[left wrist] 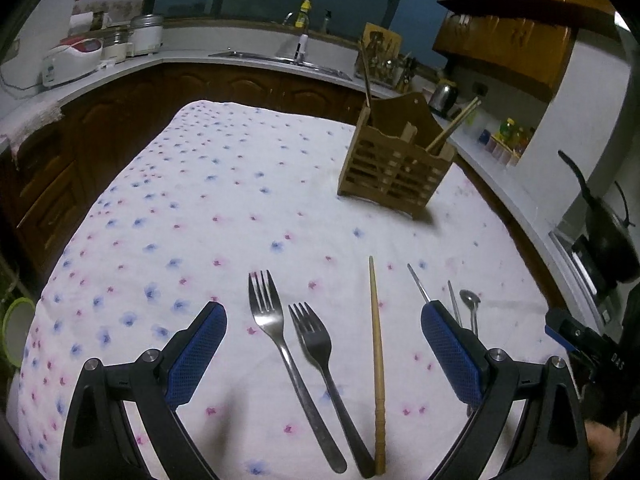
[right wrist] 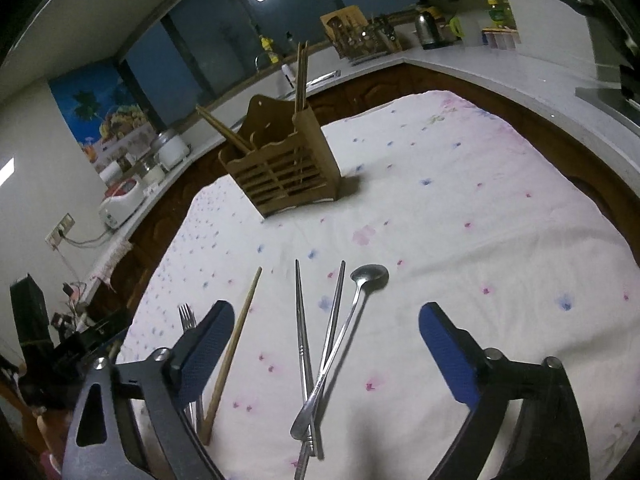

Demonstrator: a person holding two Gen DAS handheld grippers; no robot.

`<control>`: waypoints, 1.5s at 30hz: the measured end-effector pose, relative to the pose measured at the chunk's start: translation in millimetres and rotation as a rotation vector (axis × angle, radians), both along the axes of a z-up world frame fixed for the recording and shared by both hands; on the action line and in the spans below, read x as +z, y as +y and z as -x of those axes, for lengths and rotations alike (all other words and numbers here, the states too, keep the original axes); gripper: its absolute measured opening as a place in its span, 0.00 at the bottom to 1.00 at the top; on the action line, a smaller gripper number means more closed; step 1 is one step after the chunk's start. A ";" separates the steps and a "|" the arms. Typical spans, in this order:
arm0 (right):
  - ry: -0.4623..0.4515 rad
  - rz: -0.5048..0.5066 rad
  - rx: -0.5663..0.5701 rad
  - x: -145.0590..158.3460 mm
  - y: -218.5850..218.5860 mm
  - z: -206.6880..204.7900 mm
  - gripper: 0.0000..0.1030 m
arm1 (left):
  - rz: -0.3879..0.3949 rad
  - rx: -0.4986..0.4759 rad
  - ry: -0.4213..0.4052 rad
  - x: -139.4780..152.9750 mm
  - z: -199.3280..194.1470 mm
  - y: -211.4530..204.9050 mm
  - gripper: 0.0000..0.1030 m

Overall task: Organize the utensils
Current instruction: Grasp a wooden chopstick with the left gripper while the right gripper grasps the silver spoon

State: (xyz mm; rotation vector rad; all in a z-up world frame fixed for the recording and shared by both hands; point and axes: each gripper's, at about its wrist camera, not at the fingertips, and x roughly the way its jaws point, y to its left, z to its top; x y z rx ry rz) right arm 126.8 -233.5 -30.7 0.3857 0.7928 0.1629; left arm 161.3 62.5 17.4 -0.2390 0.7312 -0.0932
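Both claws, left claw (left wrist: 323, 320) and right claw (right wrist: 326, 320), hover spread wide, empty, above utensils on the tablecloth (left wrist: 224, 200).

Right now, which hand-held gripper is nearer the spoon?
Right. The right hand-held gripper is open, with the spoon lying between its fingers. The left hand-held gripper, also open, frames the two forks; the spoon lies beyond its right finger.
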 end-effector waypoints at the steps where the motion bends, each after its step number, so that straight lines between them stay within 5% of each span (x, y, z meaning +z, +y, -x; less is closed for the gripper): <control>1: 0.004 0.003 0.001 -0.8 0.3 -1.1 0.86 | -0.008 -0.007 0.007 -0.8 -2.9 -3.0 0.94; 23: 0.139 0.055 0.054 -34.8 7.6 -39.9 0.41 | -0.096 -0.149 0.129 -21.7 -66.0 -50.4 0.51; 36: 0.185 0.078 0.048 -49.9 5.8 -62.2 0.30 | -0.136 -0.202 0.235 -52.0 -119.6 -74.8 0.49; 45: 0.217 0.074 0.053 -63.6 6.3 -73.0 0.26 | -0.164 -0.229 0.276 -77.5 -149.0 -89.3 0.36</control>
